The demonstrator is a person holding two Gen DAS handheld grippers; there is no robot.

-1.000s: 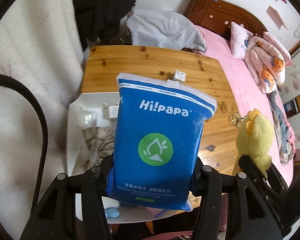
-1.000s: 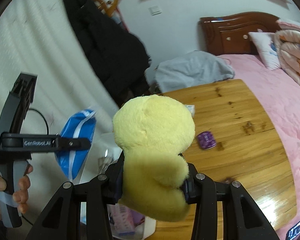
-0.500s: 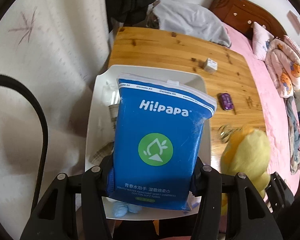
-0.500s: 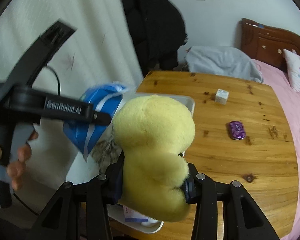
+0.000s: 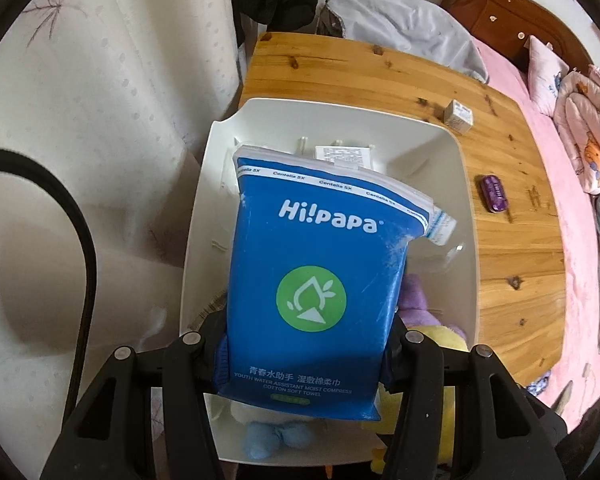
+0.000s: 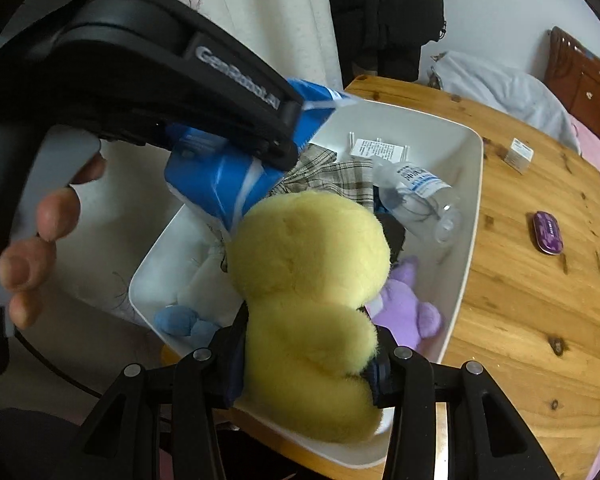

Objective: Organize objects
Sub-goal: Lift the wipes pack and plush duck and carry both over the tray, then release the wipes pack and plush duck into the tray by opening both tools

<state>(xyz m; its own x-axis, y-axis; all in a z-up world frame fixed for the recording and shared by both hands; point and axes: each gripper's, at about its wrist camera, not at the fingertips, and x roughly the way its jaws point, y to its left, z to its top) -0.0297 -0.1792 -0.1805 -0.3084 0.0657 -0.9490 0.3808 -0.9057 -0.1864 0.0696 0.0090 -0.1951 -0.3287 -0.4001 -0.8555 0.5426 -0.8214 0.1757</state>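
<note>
Both tools now hold blue pack (image 5: 312,296) over bin (image 5: 466,184).

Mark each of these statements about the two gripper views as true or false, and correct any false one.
1. The left gripper is shut on the blue wipes pack. True.
2. The right gripper holds a purple plush. False: it is shut on the yellow plush toy; the purple plush lies in the white bin.
3. The small purple case lies in the bin. False: it lies on the wooden table, outside the bin.
4. A clear bottle lies on its side in the bin. True.
5. A small white box sits on the table beyond the bin. True.
</note>
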